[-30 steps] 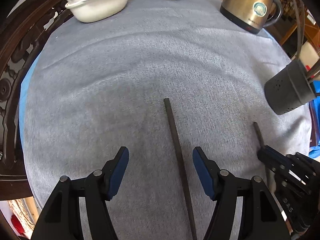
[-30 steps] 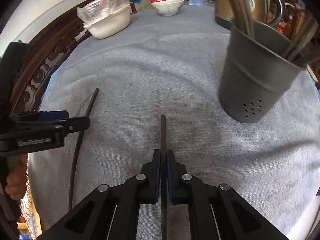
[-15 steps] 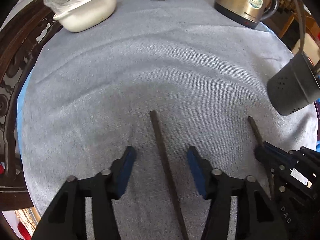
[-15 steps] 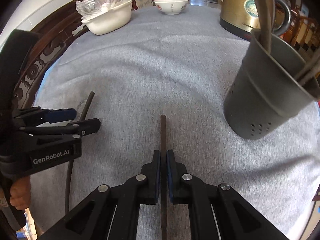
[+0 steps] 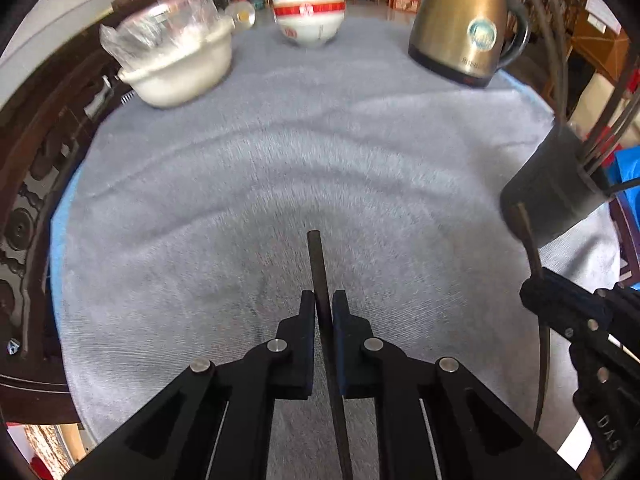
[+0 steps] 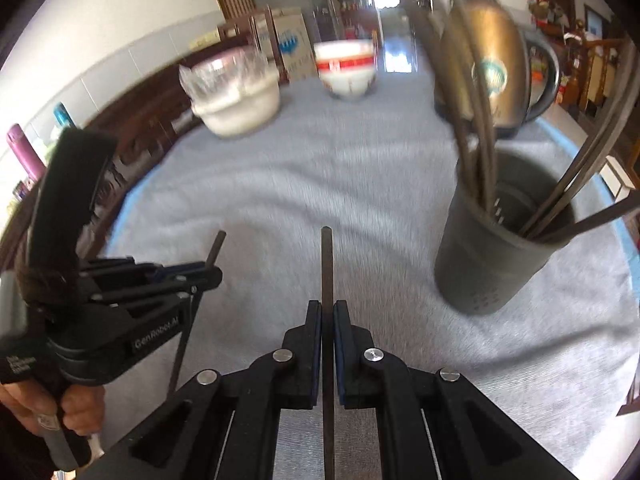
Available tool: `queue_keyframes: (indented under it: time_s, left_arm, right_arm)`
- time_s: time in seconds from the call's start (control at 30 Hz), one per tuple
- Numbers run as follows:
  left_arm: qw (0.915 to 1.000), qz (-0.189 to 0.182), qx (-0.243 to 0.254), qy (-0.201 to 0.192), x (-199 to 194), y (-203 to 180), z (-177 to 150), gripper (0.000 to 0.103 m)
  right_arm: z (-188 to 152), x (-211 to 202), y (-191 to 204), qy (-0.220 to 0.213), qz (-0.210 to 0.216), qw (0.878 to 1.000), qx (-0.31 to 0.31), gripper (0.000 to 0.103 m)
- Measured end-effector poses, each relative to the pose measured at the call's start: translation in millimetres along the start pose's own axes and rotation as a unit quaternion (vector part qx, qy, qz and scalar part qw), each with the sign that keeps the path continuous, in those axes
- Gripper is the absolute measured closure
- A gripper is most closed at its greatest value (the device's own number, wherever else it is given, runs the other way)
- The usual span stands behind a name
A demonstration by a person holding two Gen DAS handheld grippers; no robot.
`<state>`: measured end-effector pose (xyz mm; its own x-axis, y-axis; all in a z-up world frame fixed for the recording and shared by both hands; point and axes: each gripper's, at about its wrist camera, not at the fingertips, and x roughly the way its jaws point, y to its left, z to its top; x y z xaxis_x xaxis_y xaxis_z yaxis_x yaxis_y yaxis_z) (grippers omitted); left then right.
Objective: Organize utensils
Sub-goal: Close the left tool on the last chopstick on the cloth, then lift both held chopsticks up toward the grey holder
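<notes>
Closed now, left gripper [image 5: 323, 312] pinches a chopstick [image 5: 318, 264]; right gripper [image 6: 327, 320] clamps another chopstick [image 6: 327, 264] between its pads

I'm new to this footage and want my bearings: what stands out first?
Each gripper is shut on a dark chopstick: the left gripper on the left chopstick, the right gripper on the right chopstick. Right of them stands the grey utensil holder, with a gold kettle behind.

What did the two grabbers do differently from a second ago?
The left gripper closed on the dark chopstick lying on the grey tablecloth; before, its fingers were open around it. Both grippers tilted upward. The right gripper stays clamped on its own chopstick. The dark grey utensil holder stayed put.
</notes>
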<state>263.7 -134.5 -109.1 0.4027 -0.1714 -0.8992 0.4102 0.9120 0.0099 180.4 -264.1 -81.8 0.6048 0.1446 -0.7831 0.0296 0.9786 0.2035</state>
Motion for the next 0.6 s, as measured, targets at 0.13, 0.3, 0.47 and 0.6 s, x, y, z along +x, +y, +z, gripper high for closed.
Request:
queue_keyframes:
  time_s: [0.13,0.3,0.47,0.6]
  left_arm:
    - [0.9994,0.001,-0.003,-0.034,-27.8,9.1,0.2,0.096]
    - [0.9971,0.002,-0.004,-0.076,-63.6,14.6,0.8,0.096]
    - [0.994,0.003,-0.001,-0.109,-88.9,9.7,0.2,0.096]
    - [0.9912,0.006,0.001,-0.132,-111.5,4.8,-2.6,0.096]
  right_arm:
    - [4.9,-28.4,6.7,-0.048,0.014,0.999,-0.004,0.096]
    - [7.7,-63.2,16.0,-0.102,0.025,0.994,-0.011,0.096]
    - [8.2,-90.9,21.8,-0.141,0.03,0.989,-0.014,0.096]
    - [8.2,-108.0,23.1,-0.165,0.03,0.986,-0.016,0.096]
